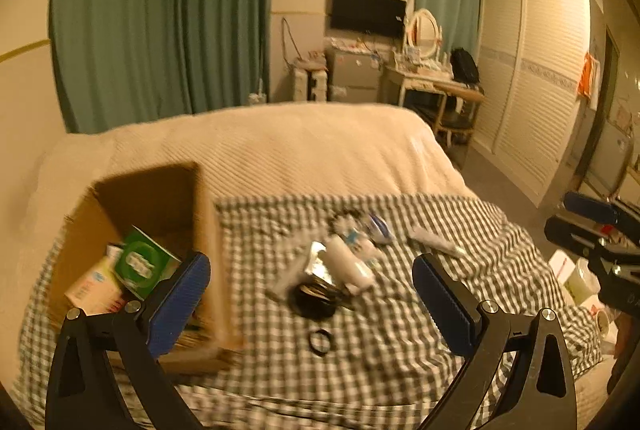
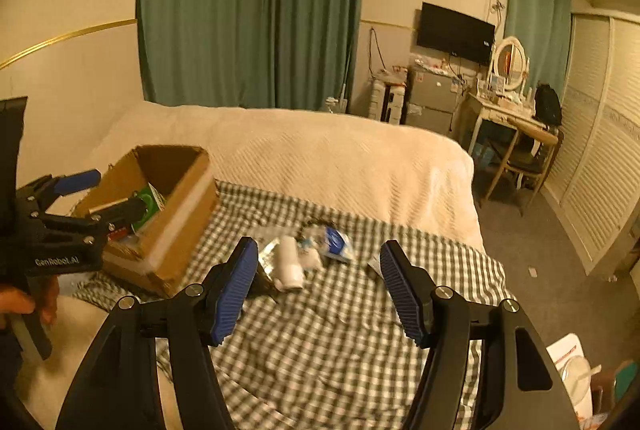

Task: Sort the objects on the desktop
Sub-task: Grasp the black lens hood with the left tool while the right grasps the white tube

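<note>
The left tool [image 1: 311,296] is seen spread wide with nothing between its blue pads, held above the checked cloth [image 1: 400,330] that is laid over the bed [image 1: 280,146]; the right tool [image 2: 318,286] is likewise parted, less widely, and nothing is pinched by it either. Just beyond the 2 tools, a loose heap of small things is left on the cloth: a white tube [image 1: 348,262] lying on its side, a crumpled foil pack [image 1: 316,262], a dark round item [image 1: 314,300] too blurred to be identified, a blue and white packet [image 2: 336,242] and, a little apart to the right, a long white tube [image 1: 436,244]. A small black ring [image 1: 320,341] is seen alone, nearer the left tool. At the left of the cloth a cardboard box [image 1: 208,230] is stood open, and a green carton [image 1: 140,262] and a pale pink and white carton [image 1: 92,288] are already held inside it. The sorting is therefore judged to be partly done: 2 cartons, at least, have been boxed, while the heap, the ring and the long tube are still to be cleared, so more is thought to remain than has been finished. The picture is blurred, so finer details cannot be told
</note>
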The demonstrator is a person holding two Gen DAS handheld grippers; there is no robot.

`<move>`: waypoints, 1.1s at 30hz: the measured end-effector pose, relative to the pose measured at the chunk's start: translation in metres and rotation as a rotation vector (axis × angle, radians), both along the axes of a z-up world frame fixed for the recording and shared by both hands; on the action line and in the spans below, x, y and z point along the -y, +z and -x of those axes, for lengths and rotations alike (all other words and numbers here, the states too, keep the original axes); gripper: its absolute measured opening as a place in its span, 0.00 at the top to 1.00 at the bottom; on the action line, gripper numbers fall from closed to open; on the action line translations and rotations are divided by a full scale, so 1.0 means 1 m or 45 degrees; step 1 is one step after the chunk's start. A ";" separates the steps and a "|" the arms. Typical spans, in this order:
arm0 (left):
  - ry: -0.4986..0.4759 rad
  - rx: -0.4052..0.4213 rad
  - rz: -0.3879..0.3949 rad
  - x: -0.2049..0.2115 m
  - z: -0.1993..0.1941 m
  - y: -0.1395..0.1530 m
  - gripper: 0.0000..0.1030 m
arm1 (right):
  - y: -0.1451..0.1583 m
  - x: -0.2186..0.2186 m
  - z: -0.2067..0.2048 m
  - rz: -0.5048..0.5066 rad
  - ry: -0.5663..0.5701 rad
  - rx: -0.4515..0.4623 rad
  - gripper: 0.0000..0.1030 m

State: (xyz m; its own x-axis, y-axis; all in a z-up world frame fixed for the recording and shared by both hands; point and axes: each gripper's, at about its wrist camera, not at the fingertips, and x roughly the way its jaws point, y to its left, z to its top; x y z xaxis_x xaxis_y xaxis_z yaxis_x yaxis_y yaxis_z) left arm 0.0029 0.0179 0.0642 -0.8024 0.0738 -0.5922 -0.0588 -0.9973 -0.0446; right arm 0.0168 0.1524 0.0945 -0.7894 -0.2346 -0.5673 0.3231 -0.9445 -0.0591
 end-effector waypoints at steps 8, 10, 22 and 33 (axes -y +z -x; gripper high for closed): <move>-0.049 0.125 0.128 -0.046 0.034 -0.086 0.00 | -0.056 -0.048 0.041 0.044 -0.028 0.085 0.39; -0.046 0.152 0.160 -0.046 0.047 -0.109 0.00 | -0.071 -0.058 0.053 0.073 -0.031 0.094 0.39; 0.057 0.381 -0.016 -0.007 0.114 -0.197 0.00 | -0.177 -0.088 0.151 0.048 -0.060 0.267 0.39; 0.041 0.398 -0.075 0.002 0.130 -0.214 0.07 | -0.240 -0.070 0.223 -0.134 -0.064 0.362 0.39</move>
State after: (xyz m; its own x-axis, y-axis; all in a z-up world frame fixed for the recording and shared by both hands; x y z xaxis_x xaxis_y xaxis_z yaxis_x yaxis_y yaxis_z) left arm -0.1274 0.0156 -0.1494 -0.5849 0.0929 -0.8058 -0.0016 -0.9936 -0.1134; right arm -0.2062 0.2220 -0.1459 -0.6046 -0.1274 -0.7863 0.2938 -0.9532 -0.0714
